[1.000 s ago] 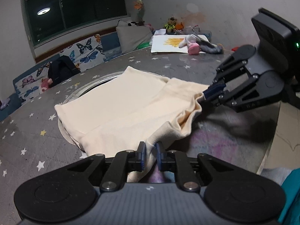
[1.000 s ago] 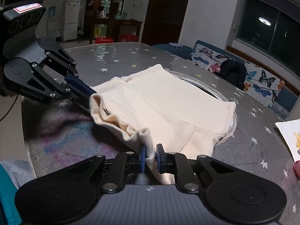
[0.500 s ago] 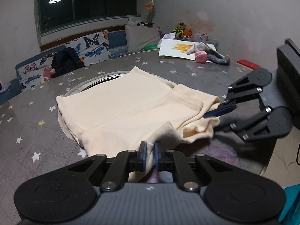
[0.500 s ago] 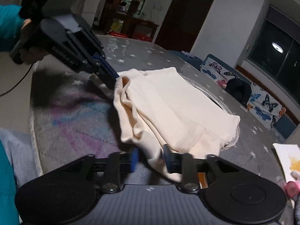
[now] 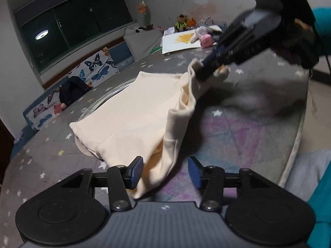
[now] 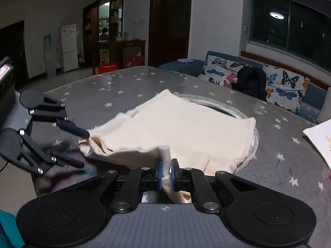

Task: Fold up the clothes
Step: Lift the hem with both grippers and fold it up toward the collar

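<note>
One cream garment (image 5: 132, 122); left gripper (image 5: 165, 172) just opened around it, right gripper (image 6: 165, 173) pinching hem.

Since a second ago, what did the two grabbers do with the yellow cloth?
The left gripper has just been opening and let go; the cloth hangs loose between its jaws. The right gripper let go briefly, then pinched the cloth's edge again and lifted it. The rest stayed flat on the table.

A home: butterfly sofa (image 6: 269, 78), fridge (image 6: 69, 47), toys (image 5: 182, 22).
</note>
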A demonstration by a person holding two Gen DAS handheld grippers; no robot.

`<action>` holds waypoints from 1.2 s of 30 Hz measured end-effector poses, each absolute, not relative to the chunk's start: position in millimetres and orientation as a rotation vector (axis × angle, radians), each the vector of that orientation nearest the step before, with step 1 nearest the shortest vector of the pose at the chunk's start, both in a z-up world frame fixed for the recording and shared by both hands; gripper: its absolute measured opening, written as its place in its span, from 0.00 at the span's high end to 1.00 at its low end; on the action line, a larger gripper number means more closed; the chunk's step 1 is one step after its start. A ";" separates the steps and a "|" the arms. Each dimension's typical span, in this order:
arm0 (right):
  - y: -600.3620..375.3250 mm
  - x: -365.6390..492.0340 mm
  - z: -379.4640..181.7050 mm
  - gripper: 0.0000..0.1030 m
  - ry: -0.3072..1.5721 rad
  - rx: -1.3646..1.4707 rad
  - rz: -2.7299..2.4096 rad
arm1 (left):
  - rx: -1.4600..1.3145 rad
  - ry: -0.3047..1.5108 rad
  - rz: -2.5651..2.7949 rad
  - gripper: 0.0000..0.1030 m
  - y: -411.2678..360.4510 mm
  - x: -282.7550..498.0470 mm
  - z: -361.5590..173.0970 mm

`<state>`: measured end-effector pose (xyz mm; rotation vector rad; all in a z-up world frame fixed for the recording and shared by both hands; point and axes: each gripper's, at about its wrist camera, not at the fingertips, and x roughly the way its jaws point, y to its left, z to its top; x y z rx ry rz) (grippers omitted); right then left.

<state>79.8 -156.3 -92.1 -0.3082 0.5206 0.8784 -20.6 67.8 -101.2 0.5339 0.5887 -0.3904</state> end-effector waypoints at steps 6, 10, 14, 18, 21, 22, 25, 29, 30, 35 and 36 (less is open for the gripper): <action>-152.5 80.7 -87.7 0.91 0.517 -0.316 0.864 | 0.579 0.568 -0.376 0.67 66.7 -14.1 -106.1; -151.4 81.0 -87.2 0.91 0.515 -0.312 0.852 | 0.573 0.592 -0.393 0.91 68.1 -7.3 -108.3; -153.8 72.8 -86.4 0.93 0.497 -0.305 0.857 | 0.510 0.597 -0.414 0.96 76.5 -10.8 -96.9; -158.5 62.2 -83.0 0.94 0.474 -0.292 0.873 | 0.497 0.595 -0.436 0.97 79.4 -23.4 -87.6; -164.6 47.8 -75.3 0.94 0.453 -0.292 0.894 | 0.485 0.596 -0.454 0.97 80.4 -37.3 -80.1; -166.7 42.1 -72.4 0.94 0.448 -0.297 0.902 | 0.479 0.597 -0.461 0.97 80.7 -42.4 -77.5; -171.7 24.9 -64.3 0.94 0.438 -0.317 0.922 | 0.458 0.603 -0.466 0.97 81.0 -59.6 -71.2; -178.4 2.5 -56.9 0.94 0.448 -0.356 0.949 | 0.449 0.595 -0.470 0.97 80.7 -85.4 -64.8; -180.0 -2.3 -56.4 0.94 0.456 -0.359 0.958 | 0.445 0.599 -0.470 0.97 80.0 -88.8 -66.0; -177.7 -12.7 -71.8 0.93 0.534 -0.378 0.988 | 0.436 0.646 -0.470 0.96 73.7 -96.0 -80.1; -175.3 -12.2 -76.5 0.93 0.570 -0.384 1.005 | 0.434 0.655 -0.476 0.95 72.7 -96.8 -82.0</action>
